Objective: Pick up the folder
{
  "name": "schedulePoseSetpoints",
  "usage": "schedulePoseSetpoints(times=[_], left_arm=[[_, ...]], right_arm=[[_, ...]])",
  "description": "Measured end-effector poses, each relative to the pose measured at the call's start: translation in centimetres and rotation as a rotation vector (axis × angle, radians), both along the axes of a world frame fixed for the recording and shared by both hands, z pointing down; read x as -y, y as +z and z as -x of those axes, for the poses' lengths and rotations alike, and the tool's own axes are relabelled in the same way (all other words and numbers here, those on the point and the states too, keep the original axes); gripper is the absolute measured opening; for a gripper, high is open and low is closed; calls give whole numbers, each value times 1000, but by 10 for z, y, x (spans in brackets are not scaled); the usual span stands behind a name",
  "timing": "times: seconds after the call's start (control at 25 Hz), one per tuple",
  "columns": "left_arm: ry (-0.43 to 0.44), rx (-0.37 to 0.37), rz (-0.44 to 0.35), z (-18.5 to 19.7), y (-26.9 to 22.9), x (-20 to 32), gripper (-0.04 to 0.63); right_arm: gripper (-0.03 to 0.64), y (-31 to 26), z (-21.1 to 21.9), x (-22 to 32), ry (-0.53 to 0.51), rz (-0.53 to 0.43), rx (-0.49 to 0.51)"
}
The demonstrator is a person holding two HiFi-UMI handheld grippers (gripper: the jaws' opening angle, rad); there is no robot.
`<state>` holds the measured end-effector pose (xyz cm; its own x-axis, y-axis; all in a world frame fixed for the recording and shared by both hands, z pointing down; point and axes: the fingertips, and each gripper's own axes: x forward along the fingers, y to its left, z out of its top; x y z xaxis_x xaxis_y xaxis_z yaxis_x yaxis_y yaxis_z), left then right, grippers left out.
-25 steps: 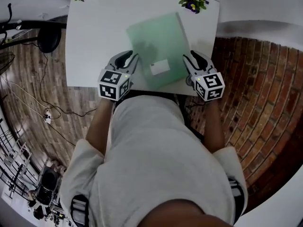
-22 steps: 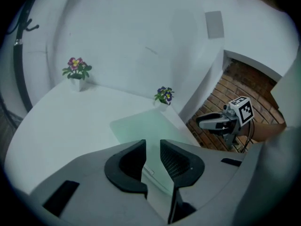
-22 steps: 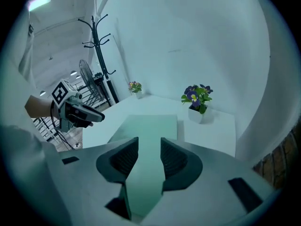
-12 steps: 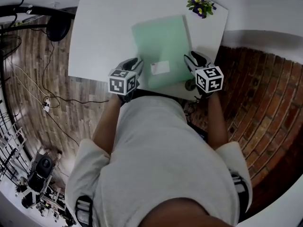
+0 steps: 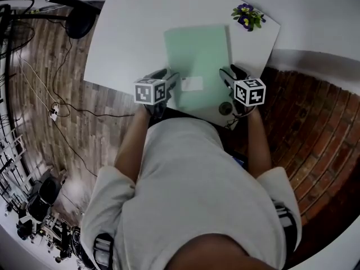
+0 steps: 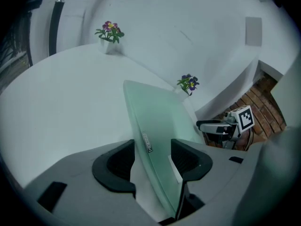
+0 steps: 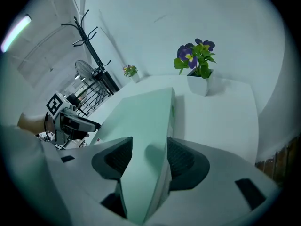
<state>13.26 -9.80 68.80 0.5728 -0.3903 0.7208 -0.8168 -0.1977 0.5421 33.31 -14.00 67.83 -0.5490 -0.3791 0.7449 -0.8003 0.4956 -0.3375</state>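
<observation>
Two tools stand at the near end of the green folder (image 5: 198, 55), which lies flat on the white tabletop (image 5: 121, 38), close to its front edge.

On the left, the left tool (image 6: 150, 150) has come down with the folder, and its jaws have just been opening. The folder's left edge runs between the pads with a clear gap beside the outer one, so that grip is released.

Mid-way, a white label (image 5: 192, 84) shows on the cover. A second ago the folder looked raised and skewed; now it sits square to the tabletop.

On the right, the right tool (image 7: 146, 157) has sunk too, and its jaws have just been opening. The folder's right edge sits between them, unpressed.

To my eye the folder has been set down; lifting it means clamping again.
</observation>
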Motion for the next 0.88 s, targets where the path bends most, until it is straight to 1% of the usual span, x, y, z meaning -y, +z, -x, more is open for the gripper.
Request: schedulePoseSetpoints(times=[0.12, 0.28, 0.44, 0.64, 0.76, 0.88], left_arm=[[-22, -9, 16, -3, 5, 4, 267], [-43, -36, 36, -8, 10, 8, 290], [-29, -37, 57, -15, 13, 7, 303], [-21, -27, 85, -20, 21, 5, 311], [-46, -50, 102, -23, 25, 10, 316], [-58, -42, 111, -23, 30, 11, 316]], right_arm=[[259, 5, -3, 2, 3, 28, 10], [302, 15, -3, 6, 22, 91, 62], [318, 20, 2, 5, 12, 134, 91], [319, 26, 6, 8, 5, 132, 72], [361, 32, 13, 6, -34, 142, 44], [368, 38, 18, 7, -63, 147, 1]])
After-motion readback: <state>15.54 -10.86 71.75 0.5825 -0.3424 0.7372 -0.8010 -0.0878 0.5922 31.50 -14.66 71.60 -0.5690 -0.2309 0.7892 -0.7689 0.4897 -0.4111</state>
